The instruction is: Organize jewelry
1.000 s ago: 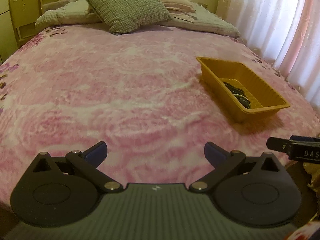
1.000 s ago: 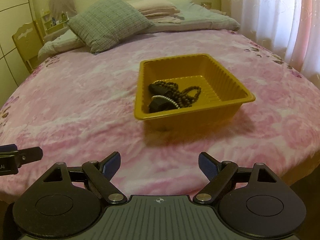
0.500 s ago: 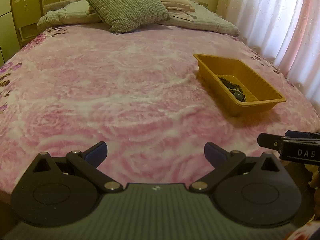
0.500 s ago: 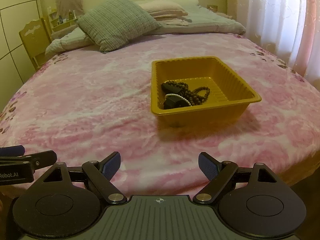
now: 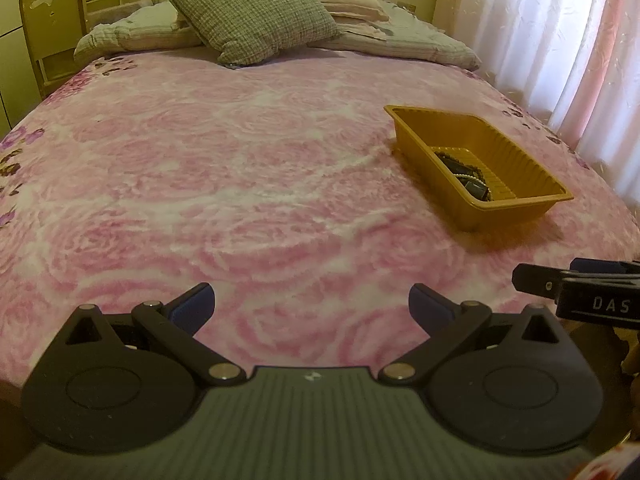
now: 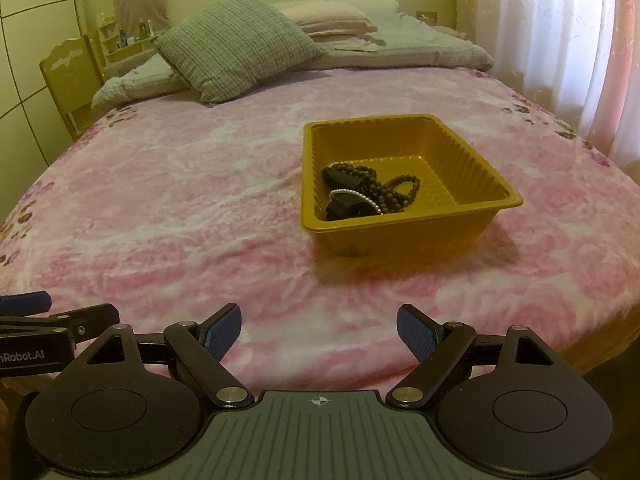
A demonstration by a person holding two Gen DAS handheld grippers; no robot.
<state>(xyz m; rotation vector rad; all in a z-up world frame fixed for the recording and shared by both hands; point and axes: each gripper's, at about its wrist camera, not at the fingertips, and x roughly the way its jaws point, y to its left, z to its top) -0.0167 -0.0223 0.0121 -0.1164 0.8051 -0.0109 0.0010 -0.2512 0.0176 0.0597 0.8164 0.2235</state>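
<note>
Right view: tray [image 6: 408,224] now sits further right and slightly lower in frame than a second ago; more wall at left. Left view: tray [image 5: 500,216] drifted up, then partly back. Right tongs [image 5: 532,280] edge further into left view.

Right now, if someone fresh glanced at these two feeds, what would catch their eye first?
Probably the mustard-yellow tray sitting alone on the pink floral bedspread, towards the curtain side, with dark bead strands and a small pearl strand piled inside. Next, the right gripper and left gripper, both open and empty over the bed's near edge.
</note>
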